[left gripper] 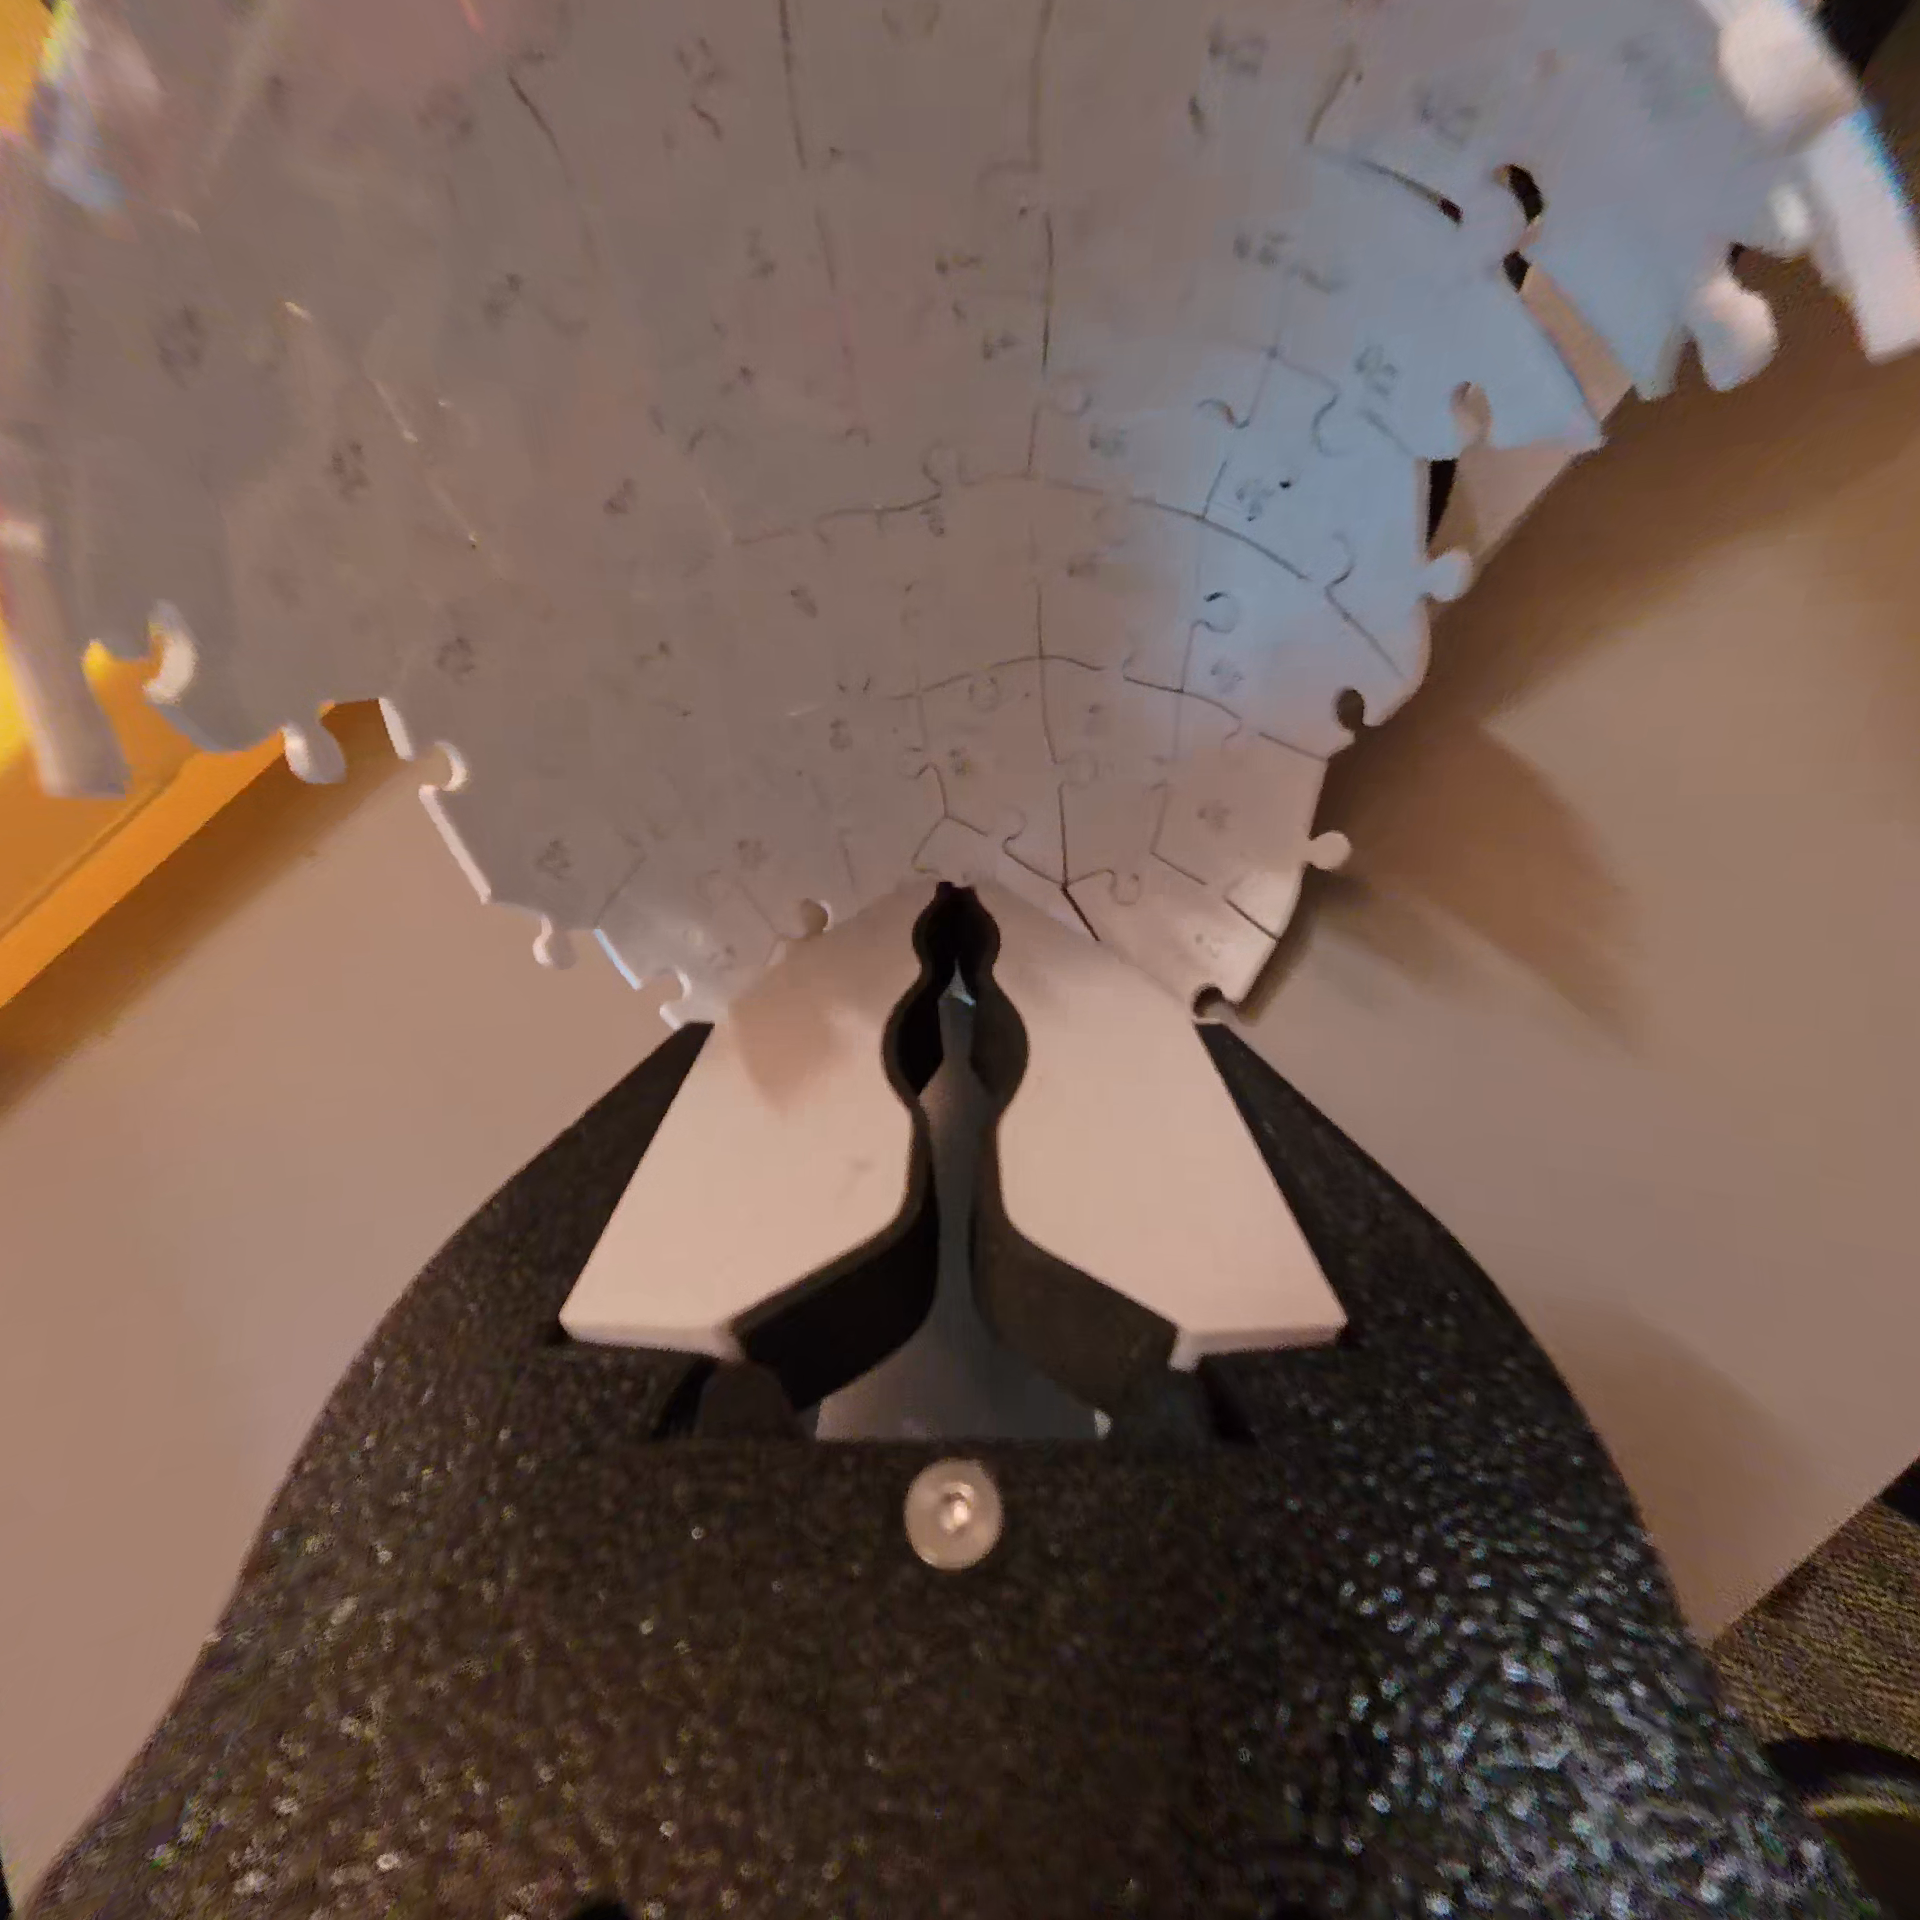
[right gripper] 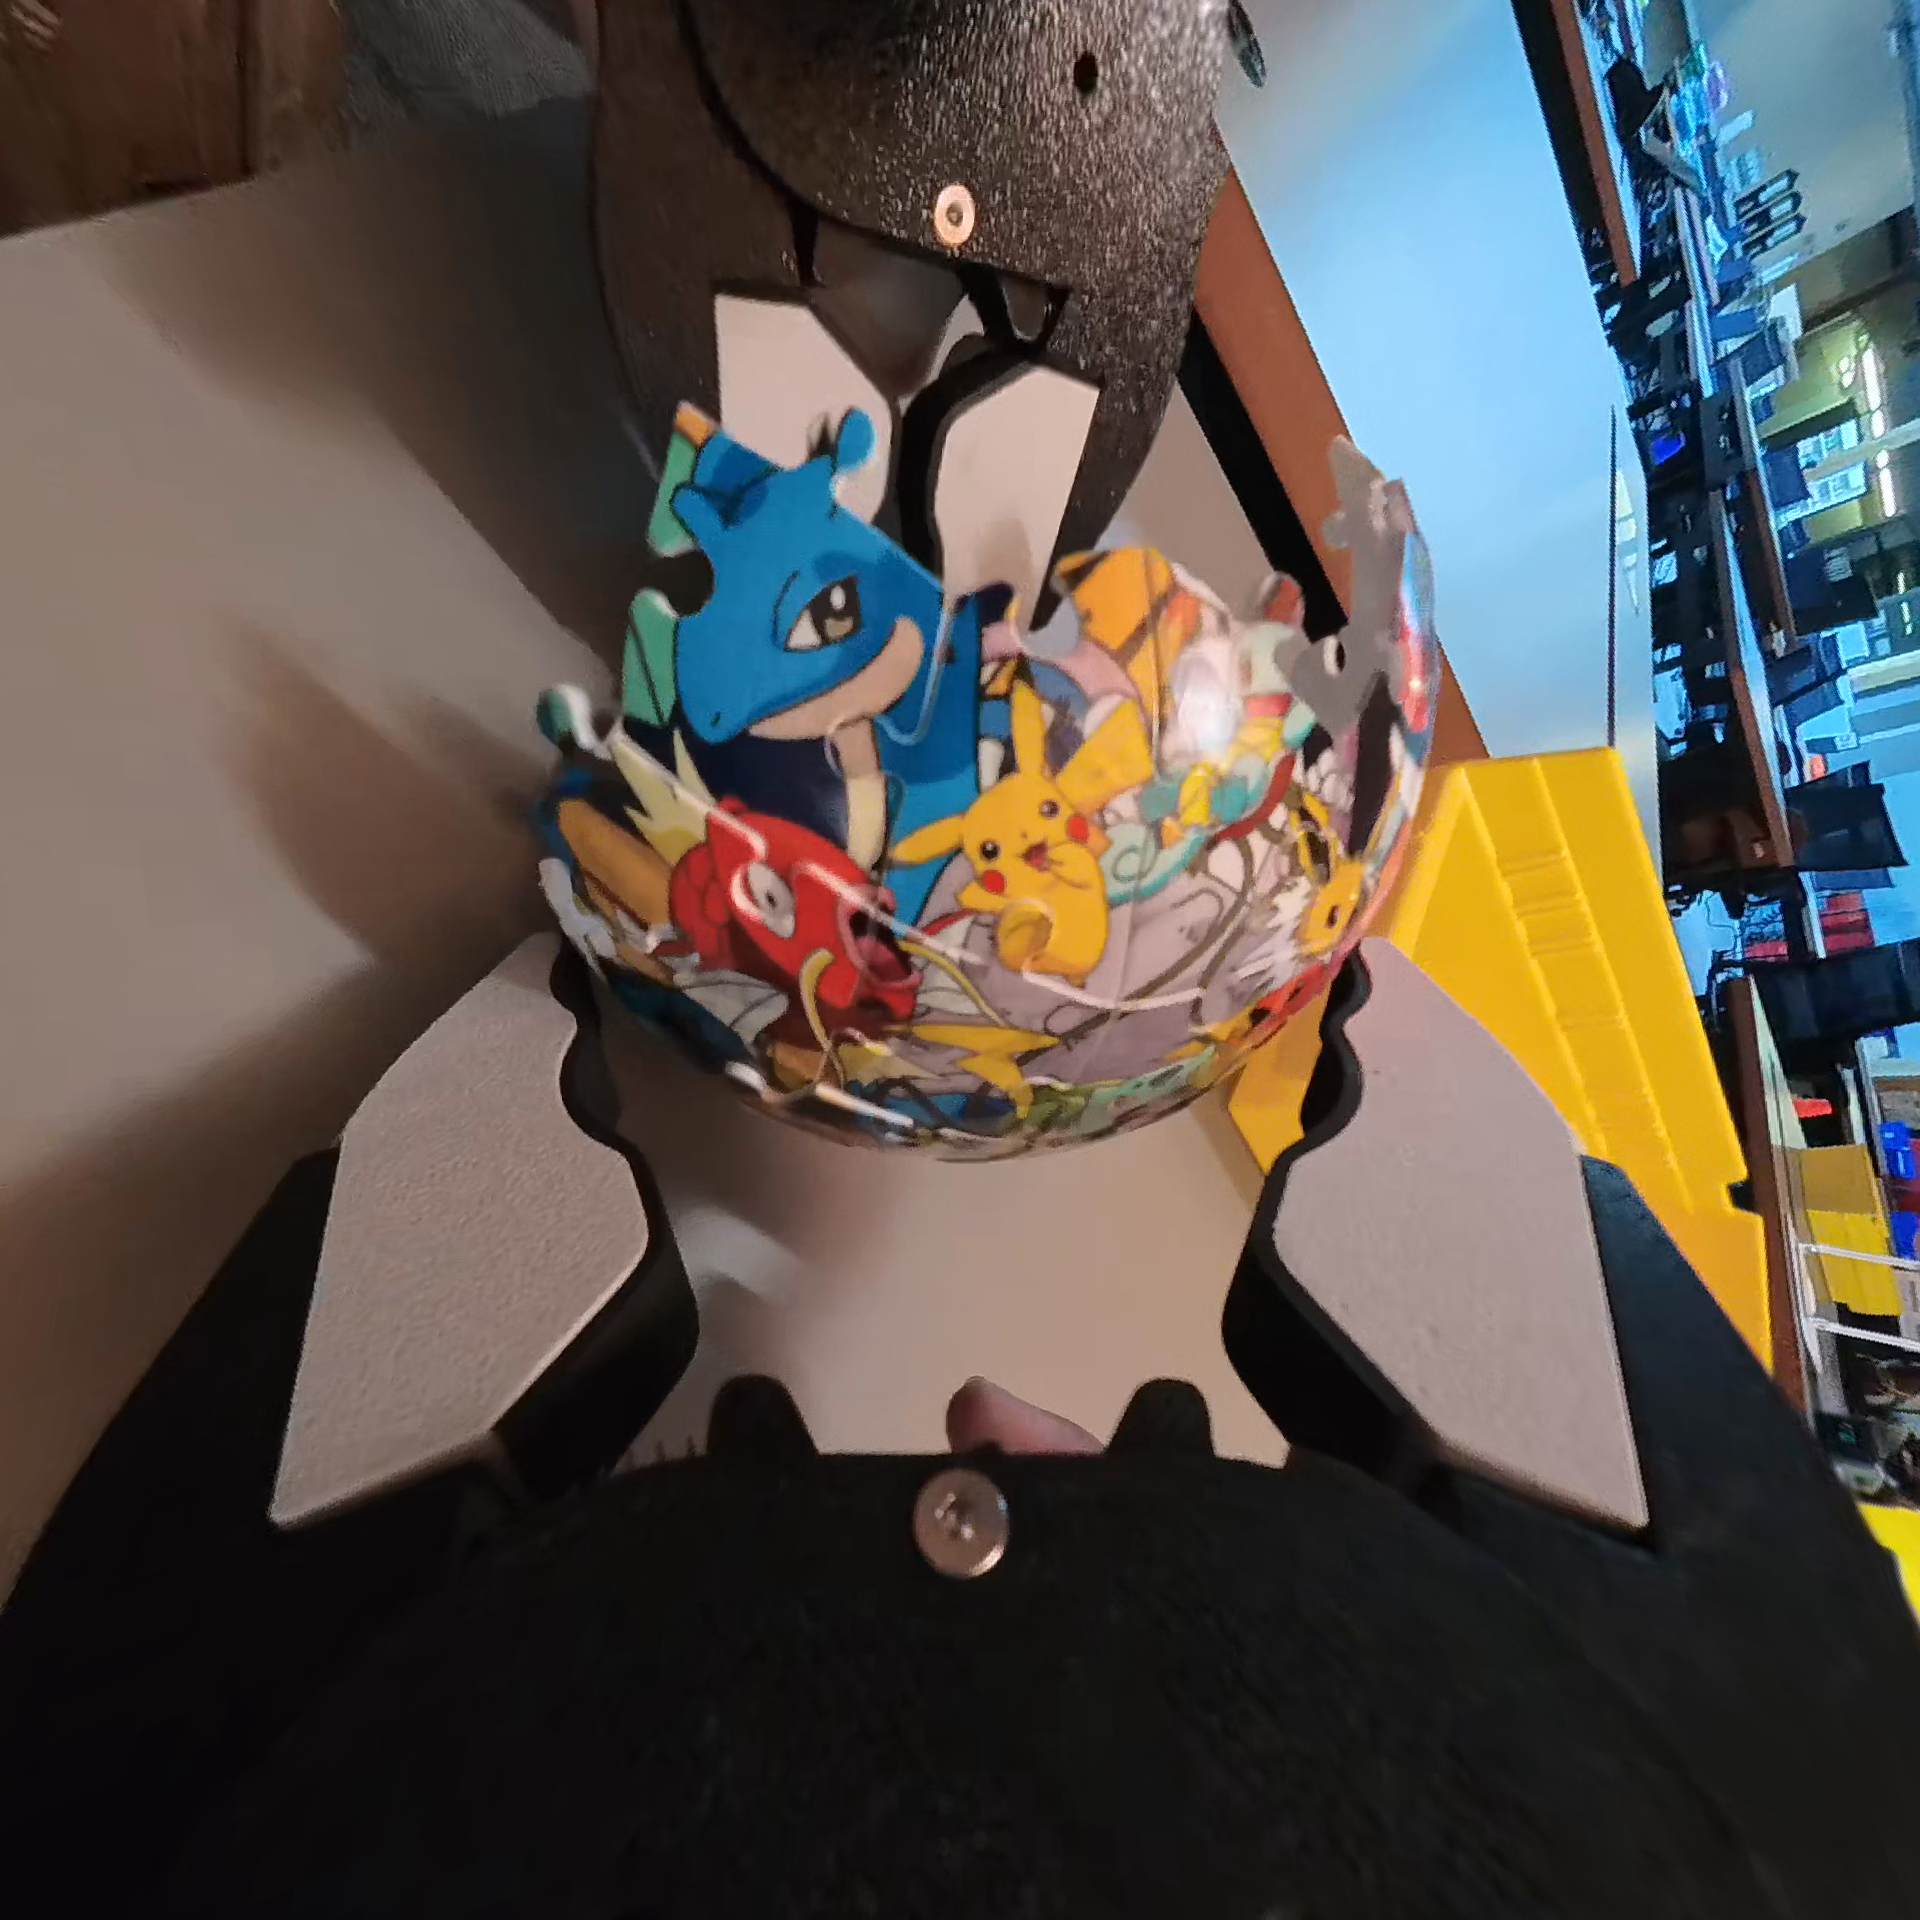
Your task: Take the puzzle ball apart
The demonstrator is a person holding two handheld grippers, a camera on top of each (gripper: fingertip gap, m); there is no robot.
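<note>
The puzzle ball (right gripper: 987,883) is an open half shell with a colourful cartoon outside and a jagged rim. Its plain white inside (left gripper: 831,416) fills the left wrist view. My right gripper (right gripper: 956,977) holds the shell by its sides, one fingertip against each flank, just above the beige table. My left gripper (left gripper: 951,914) is shut on the shell's rim. In the right wrist view it (right gripper: 1039,603) comes down from the top and pinches the far rim beside the blue creature picture.
The beige table (right gripper: 208,623) lies under the shell, with its brown edge (right gripper: 1330,416) at the right. A yellow bin (right gripper: 1558,987) stands right of the ball and also shows in the left wrist view (left gripper: 104,831). Cluttered shelves (right gripper: 1766,623) lie beyond the table. The gap from one gripper's tips to the other's is roughly 6 cm.
</note>
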